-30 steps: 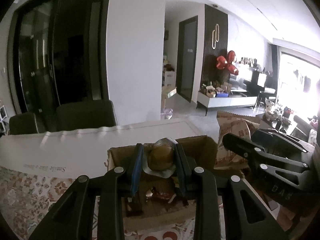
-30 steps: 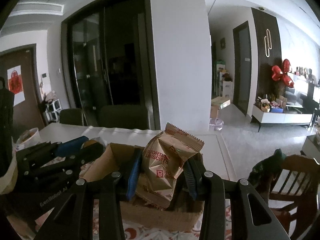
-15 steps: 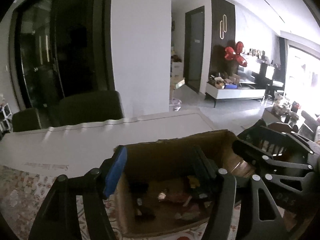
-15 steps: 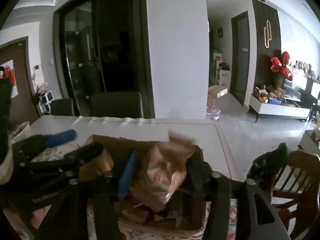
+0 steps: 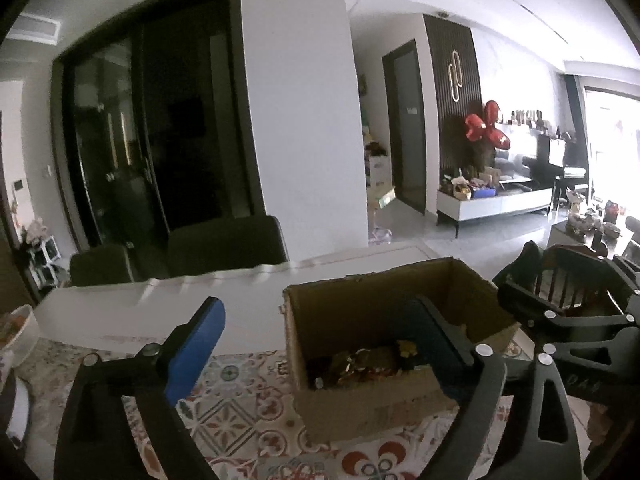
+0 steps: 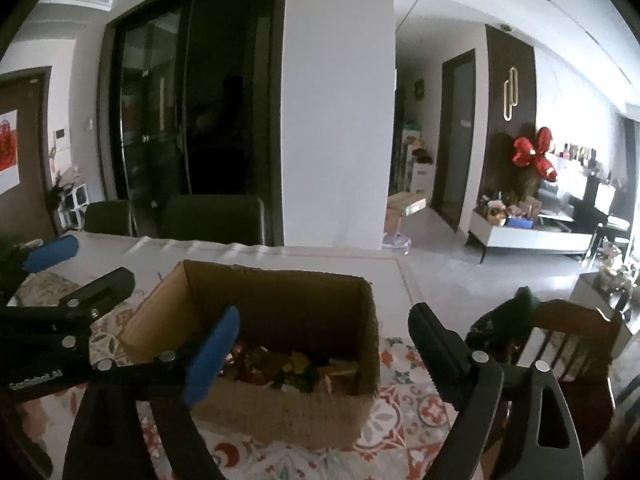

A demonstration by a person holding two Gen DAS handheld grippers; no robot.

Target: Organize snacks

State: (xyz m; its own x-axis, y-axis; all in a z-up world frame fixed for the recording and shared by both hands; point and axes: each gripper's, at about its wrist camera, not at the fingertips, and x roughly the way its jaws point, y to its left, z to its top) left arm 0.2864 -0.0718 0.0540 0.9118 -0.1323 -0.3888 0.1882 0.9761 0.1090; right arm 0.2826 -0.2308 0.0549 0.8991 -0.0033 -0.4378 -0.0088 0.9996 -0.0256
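While both tools hang over the table, we note the open brown cardboard box (image 5: 360, 408) standing on the patterned red-and-white tablecloth (image 5: 240, 396), with a plain white table surface (image 5: 120, 312) behind it. Loose shiny snack packets (image 6: 280, 364), gold, red and yellow, lie heaped on the box floor; we cannot tell them apart in the dim light.

Our left gripper (image 5: 320, 336) has its jaws spreading wide, and nothing sits between the pads. Its blue-padded finger (image 5: 192, 352) stands outside the box on the near-left side; the other dark finger (image 5: 436, 340) reaches over the box interior.

Our right gripper (image 6: 320, 340) is likewise opening, empty. Its blue-padded finger (image 6: 210, 356) hangs over the box's left part, and its dark finger (image 6: 436, 348) lies just beyond the right wall.

Each tool shows at the edge of the other's view. Dark upholstered chairs (image 6: 212, 218) stand behind the table; a brown wooden chair (image 6: 576, 344) sits to the right.
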